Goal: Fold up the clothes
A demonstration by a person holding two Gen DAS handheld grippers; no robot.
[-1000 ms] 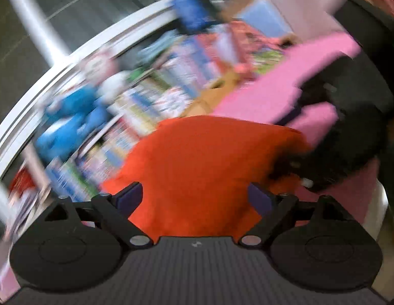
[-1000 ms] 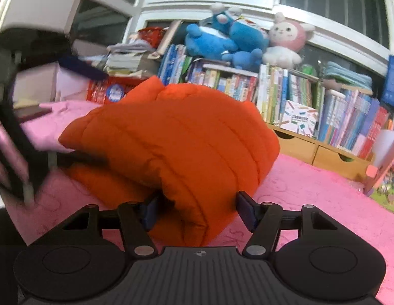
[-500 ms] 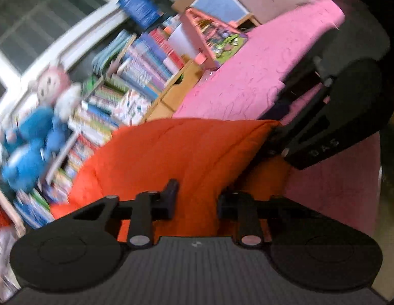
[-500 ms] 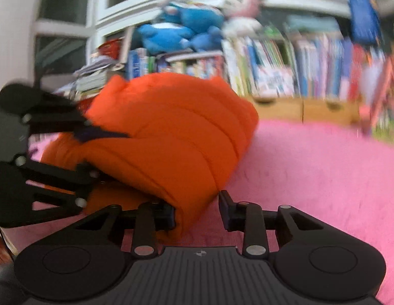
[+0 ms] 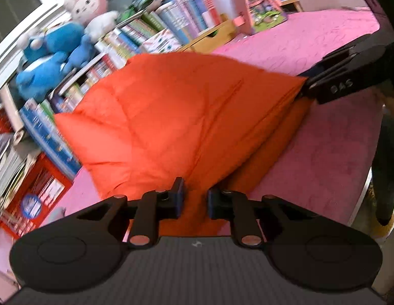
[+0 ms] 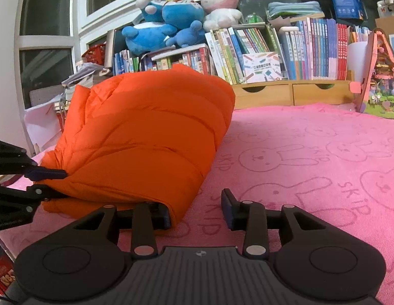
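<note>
A pink blanket [image 6: 311, 152] printed with rabbit outlines and the word "SKIP" covers the work surface, and on its left part lies an orange quilted puffer jacket [image 6: 146, 137], folded over on itself into a thick bundle. Behind both runs a long row of books [image 6: 311, 50] on a wooden shelf with drawers [image 6: 293, 92], below a white-framed window [image 6: 49, 25]. Blue plush toys [image 6: 158, 25] and a pink-and-white plush rabbit [image 6: 219, 2] sit on top of the books, and a pink toy house [image 6: 377, 76] stands at the right end of the shelf.

The left gripper [image 5: 193, 202] has its fingers drawn close together, pinching a fold of the jacket's near edge between the blue pads; orange fabric fills the narrow gap. In the right wrist view the same gripper enters from the left edge, its tips clamped on the bundle's left corner.

The right gripper [image 6: 195, 211] sits low over the blanket with its fingers spread apart. Its left finger [image 6: 161, 216] is tucked under the jacket's near corner, touching the fabric, while the other finger stands clear over bare blanket; nothing is held between them. Seen from the left wrist camera, that gripper reaches in from the right, at the far corner of the jacket [image 5: 184, 117].
</note>
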